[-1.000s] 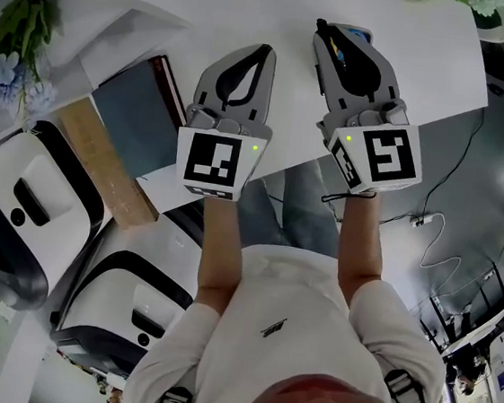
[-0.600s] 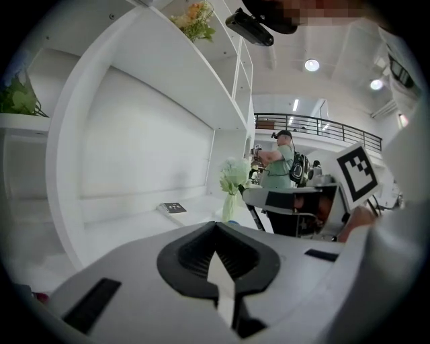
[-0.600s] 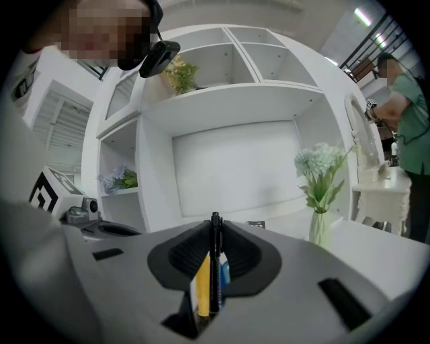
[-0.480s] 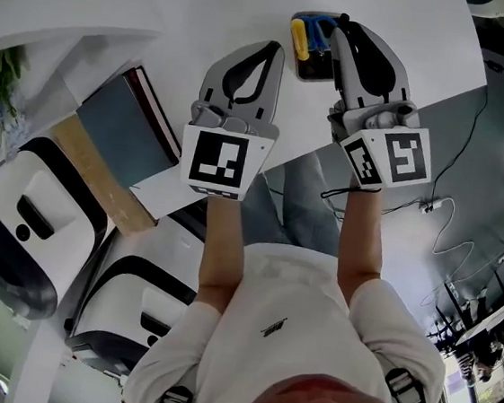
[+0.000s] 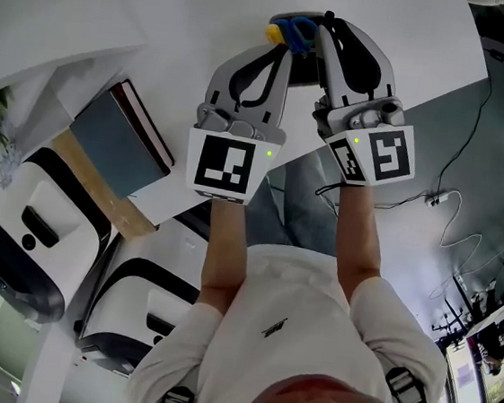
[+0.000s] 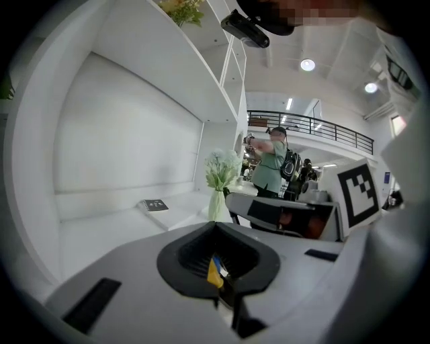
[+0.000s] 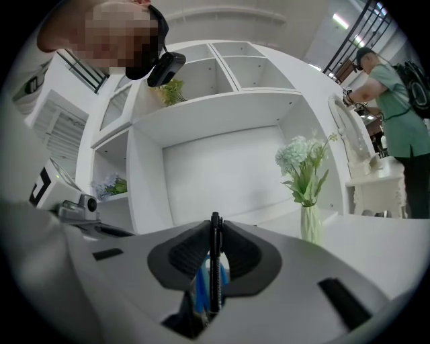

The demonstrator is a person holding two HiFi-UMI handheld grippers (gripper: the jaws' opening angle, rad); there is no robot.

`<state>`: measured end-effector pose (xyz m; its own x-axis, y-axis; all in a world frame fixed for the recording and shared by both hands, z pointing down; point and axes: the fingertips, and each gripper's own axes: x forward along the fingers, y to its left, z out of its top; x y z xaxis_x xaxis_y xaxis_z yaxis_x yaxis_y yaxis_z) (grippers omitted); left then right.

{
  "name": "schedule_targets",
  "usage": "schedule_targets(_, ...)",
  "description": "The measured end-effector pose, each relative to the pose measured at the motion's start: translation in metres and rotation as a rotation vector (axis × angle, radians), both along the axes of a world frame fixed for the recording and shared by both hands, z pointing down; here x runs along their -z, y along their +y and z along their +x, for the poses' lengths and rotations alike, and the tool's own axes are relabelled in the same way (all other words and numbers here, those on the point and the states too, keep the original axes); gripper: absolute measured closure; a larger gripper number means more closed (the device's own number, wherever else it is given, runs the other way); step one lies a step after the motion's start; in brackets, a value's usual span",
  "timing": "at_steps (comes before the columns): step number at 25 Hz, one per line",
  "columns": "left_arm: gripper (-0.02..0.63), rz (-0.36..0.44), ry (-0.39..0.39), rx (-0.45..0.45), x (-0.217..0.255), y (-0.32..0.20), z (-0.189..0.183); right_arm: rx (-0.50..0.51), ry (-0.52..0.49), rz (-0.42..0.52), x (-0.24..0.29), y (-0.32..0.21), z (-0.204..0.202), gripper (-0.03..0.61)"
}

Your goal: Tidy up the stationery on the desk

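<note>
White desk [image 5: 165, 15], black pen [image 7: 215, 269] clamped between right gripper [image 5: 328, 26] jaws

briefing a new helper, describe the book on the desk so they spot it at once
From the white desk, go to its edge left of the left gripper. The book lies flat there: slate-blue cover and dark red spine, unlike the pale wooden board nearby.
</note>
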<state>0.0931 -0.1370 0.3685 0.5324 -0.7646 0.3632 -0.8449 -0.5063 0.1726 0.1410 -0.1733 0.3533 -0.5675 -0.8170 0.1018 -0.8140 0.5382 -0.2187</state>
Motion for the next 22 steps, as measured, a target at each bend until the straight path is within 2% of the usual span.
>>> schedule_targets(12,0.614,-0.003,-0.01,0.001,-0.001,-0.003,0.009,-0.014,0.067,-0.03,-0.021,0.006,0.012,0.503)
schedule_targets(22,0.614,0.041,-0.005,0.007,0.013,0.003,0.005,0.009,0.165,-0.014,-0.001,0.023,0.018,0.535)
